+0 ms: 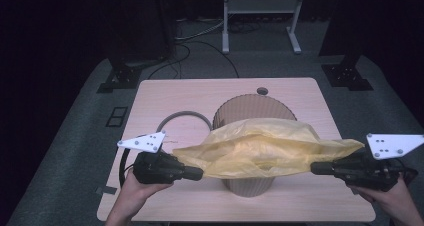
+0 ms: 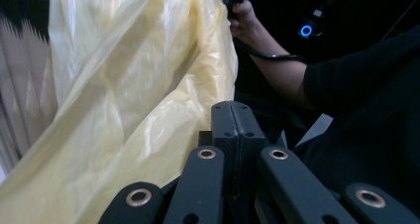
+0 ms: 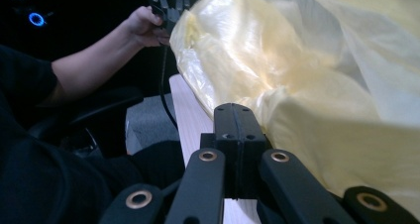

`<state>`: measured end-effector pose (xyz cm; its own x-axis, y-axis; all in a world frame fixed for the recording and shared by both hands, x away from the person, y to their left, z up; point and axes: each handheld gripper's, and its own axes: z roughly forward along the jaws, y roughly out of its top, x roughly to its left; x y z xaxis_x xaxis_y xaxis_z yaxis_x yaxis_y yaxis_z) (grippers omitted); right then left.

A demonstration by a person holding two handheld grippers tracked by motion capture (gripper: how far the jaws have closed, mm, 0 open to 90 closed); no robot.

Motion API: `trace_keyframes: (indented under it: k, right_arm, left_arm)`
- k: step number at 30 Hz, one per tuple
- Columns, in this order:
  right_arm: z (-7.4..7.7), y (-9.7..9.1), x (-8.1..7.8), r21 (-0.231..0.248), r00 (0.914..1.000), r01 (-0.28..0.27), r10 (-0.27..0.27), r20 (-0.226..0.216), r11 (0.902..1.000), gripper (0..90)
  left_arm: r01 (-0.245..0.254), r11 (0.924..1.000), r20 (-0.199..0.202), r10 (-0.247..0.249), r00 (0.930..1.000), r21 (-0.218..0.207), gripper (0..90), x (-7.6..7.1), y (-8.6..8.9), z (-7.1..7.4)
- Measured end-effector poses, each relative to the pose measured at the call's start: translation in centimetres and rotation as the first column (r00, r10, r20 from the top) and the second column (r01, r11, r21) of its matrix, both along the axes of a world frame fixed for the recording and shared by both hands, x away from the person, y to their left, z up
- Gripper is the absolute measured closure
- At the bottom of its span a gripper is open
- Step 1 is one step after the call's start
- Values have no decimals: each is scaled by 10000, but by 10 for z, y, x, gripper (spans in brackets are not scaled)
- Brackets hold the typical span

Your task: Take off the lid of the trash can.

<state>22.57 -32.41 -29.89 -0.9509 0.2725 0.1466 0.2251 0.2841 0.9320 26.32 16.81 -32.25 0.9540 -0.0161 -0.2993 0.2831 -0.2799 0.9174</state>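
A thin yellow plastic bag (image 1: 260,148) hangs stretched between my two grippers, just above the mouth of a brown ribbed bin (image 1: 250,108) in the middle of the table. My left gripper (image 1: 197,173) pinches the bag's left end, and its jaws are pressed together. At the bag's right end, my right gripper (image 1: 316,168) holds on in the same way. In the left gripper view the closed jaws of the left gripper (image 2: 233,110) meet at the bag (image 2: 124,85). The right gripper view shows the right gripper (image 3: 235,112) closed against the bag's (image 3: 307,75) edge.
A grey ring (image 1: 182,115) lies on the wooden table (image 1: 300,201) left of the bin. A small dark round hole (image 1: 262,91) sits near the far edge. Behind the table are cables, black stands and a white frame (image 1: 260,6) on the floor.
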Motion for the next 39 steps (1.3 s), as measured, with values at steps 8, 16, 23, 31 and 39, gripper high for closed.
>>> trace_keyframes:
  k: [8, 16, 23, 31, 39]
  right_arm:
    - [-31, 1, 7, -356, 9969, 191, -217, -750, 9992, 900]
    - [-61, 2, 17, -528, 9888, 317, -390, -1444, 9981, 900]
    - [-78, 3, 26, -767, 9809, 511, -645, -1834, 9957, 900]
    - [-92, -1, 32, -1333, 9725, 953, -1209, -1992, 9865, 900]
    - [-82, -17, 25, -288, 9729, 1017, -1055, -2057, 9944, 745]
  left_arm:
    - [-272, 9975, -393, 299, 9988, 657, 897, 5, -2, -26]
    - [-477, 9929, -680, 554, 9961, 1092, 897, 15, -4, -45]
    - [-827, 9761, -359, 917, 9951, 2008, 897, 21, -10, -52]
    - [-1242, 9621, -40, 1291, 9916, 2429, 898, 20, -6, -51]
    - [-1083, 9625, 10, 1115, 9938, 2488, 897, 16, -3, -49]
